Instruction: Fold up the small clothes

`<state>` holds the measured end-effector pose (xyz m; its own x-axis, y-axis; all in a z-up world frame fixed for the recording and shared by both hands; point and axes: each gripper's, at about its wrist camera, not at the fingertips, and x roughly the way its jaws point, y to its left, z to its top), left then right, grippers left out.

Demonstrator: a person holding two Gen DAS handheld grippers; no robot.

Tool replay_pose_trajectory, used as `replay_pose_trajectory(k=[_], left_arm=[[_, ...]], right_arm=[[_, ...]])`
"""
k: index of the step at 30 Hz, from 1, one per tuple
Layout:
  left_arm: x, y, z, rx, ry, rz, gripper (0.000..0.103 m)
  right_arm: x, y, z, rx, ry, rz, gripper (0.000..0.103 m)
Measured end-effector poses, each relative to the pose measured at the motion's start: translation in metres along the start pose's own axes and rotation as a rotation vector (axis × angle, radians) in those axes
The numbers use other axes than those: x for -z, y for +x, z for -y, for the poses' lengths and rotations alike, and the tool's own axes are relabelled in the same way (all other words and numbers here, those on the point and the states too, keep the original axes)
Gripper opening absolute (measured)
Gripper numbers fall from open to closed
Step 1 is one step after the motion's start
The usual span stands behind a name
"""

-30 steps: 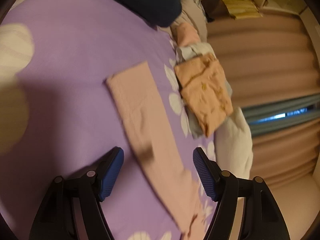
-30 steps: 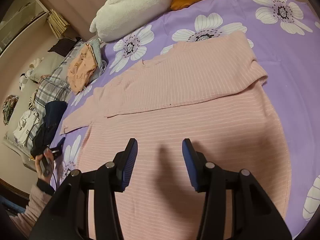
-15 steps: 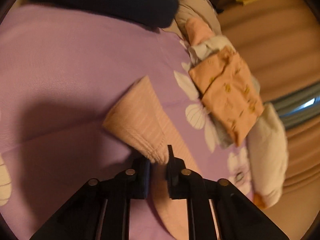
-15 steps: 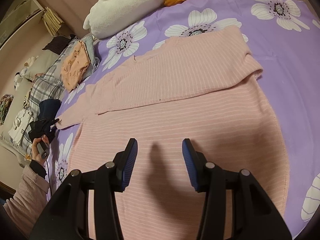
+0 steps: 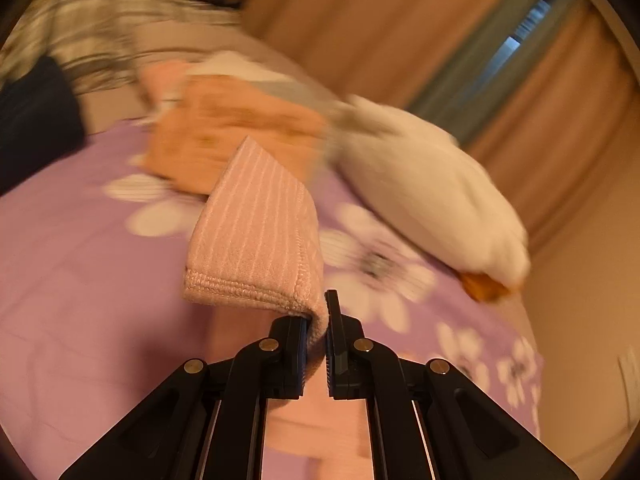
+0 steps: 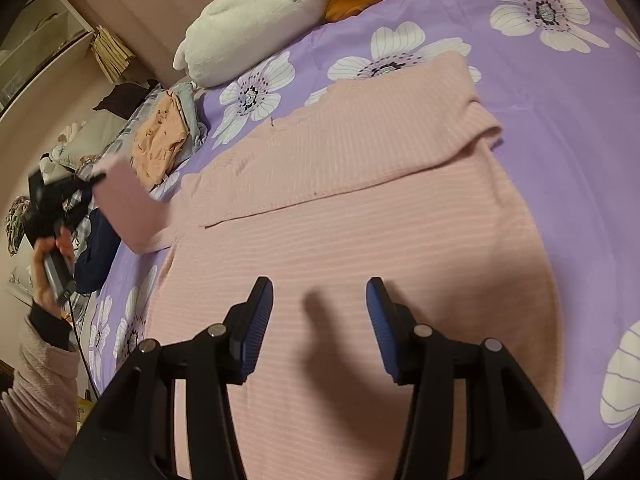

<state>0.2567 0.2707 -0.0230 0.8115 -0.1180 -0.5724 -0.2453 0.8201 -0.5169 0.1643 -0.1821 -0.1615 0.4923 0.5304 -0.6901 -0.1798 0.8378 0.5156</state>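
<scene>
A pink striped top (image 6: 360, 240) lies spread on the purple flowered bedsheet (image 6: 560, 100), its far sleeve folded across the body. My left gripper (image 5: 318, 320) is shut on the cuff of the other sleeve (image 5: 260, 240) and holds it lifted off the bed; it also shows at the left of the right wrist view (image 6: 96, 178) with the sleeve (image 6: 128, 208) hanging from it. My right gripper (image 6: 320, 312) is open and empty, just above the top's lower body.
A stack of folded clothes with an orange piece on top (image 6: 164, 140) lies at the bed's head, beside a white plush toy (image 6: 256, 20). A dark blue garment (image 6: 96, 248) and plaid bedding (image 5: 100, 32) are at the left. Curtains (image 5: 400, 32) hang behind.
My left gripper came down over the sleeve, shut on its cuff, and has lifted it off the bed. My right gripper stayed open over the top's body.
</scene>
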Motion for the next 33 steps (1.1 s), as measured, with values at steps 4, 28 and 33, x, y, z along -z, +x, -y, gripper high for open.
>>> replay_pose_trajectory(k=[4, 28, 33], left_arm=[[0.031, 0.021, 0.075, 0.036, 0.153, -0.056, 0.004], [0.185, 0.069, 0.145, 0.089, 0.459, -0.404, 0.056], [0.168, 0.030, 0.094, 0.035, 0.406, -0.323, 0.056]], right_arm=[[0.005, -0.010, 0.009, 0.000, 0.006, 0.017, 0.049], [-0.012, -0.020, 0.047, -0.084, 0.163, 0.062, 0.065], [-0.048, 0.007, 0.038, -0.144, 0.195, 0.060, 0.065]])
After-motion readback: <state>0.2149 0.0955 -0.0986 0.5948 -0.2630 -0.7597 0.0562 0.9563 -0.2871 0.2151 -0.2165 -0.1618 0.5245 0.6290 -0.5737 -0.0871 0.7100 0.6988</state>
